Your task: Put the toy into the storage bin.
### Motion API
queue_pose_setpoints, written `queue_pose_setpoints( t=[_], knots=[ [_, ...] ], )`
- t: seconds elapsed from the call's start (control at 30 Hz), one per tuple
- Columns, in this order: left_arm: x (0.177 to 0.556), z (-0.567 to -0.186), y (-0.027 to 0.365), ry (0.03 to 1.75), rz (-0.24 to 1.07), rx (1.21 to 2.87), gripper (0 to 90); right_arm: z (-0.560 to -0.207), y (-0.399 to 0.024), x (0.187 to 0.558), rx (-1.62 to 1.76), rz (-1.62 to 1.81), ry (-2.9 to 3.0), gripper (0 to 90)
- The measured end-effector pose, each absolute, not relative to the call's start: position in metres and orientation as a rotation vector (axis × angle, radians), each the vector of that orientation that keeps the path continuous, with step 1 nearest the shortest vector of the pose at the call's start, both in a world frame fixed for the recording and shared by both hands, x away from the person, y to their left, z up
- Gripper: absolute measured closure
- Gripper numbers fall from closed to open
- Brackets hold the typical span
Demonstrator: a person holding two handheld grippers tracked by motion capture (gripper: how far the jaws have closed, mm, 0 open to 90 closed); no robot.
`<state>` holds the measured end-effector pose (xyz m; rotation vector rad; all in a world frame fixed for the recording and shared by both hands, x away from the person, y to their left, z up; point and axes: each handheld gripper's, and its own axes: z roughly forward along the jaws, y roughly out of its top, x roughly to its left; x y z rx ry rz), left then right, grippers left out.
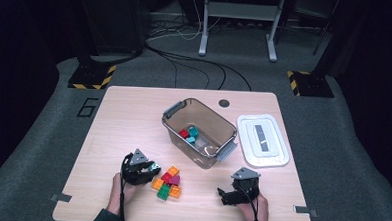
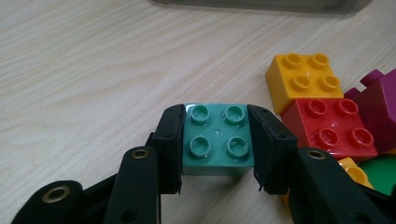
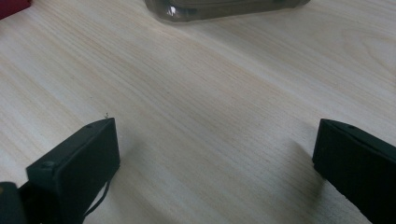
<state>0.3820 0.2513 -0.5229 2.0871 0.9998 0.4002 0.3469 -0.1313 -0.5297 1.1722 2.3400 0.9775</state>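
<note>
1. High view: the table [image 1: 113, 117] fills the middle of the frame, and I work at its near edge so both claws reach everything without stretching.
2. Centre of the frame holds the bin [image 1: 199, 132], open and set at an angle, with a few bricks already at its bottom. I judge it is the place the loose ones are going, which is why it sits just beyond them.
3. Right of the bin lies its lid [image 1: 262, 140], flat and well apart from my work, parked there so the mouth stays free.
4. Lower centre, between my two claws, sits the pile [image 1: 167, 183] of loose bricks: yellow [image 2: 303, 79], red [image 2: 332, 128] and purple [image 2: 376, 105] ones touching each other, at the right of the left gripper view.
5. My left claw [image 1: 140, 169] is at the lower left, at the pile's left edge. Its jaws are pressed on the two flanks of the teal brick [image 2: 217, 140], studs up, resting on the wood in the lower middle of the left gripper view. Gripping the flat sides should keep it from twisting when lifted.
6. My right claw [image 3: 215, 149] waits at the lower right with jaws wide apart over bare wood, holding nothing, I judge ready for a later brick.
</note>
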Motion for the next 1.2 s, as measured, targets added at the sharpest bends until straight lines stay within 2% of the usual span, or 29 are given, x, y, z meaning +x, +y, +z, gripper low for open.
queue_pose_setpoints(
  t=[1.2],
  knots=[
    [0.385,-0.472,0.269,0.945,0.48,2.008,58.8,-0.53,-0.131,0.347,1.173,0.978,2.342,0.0]
  ],
)
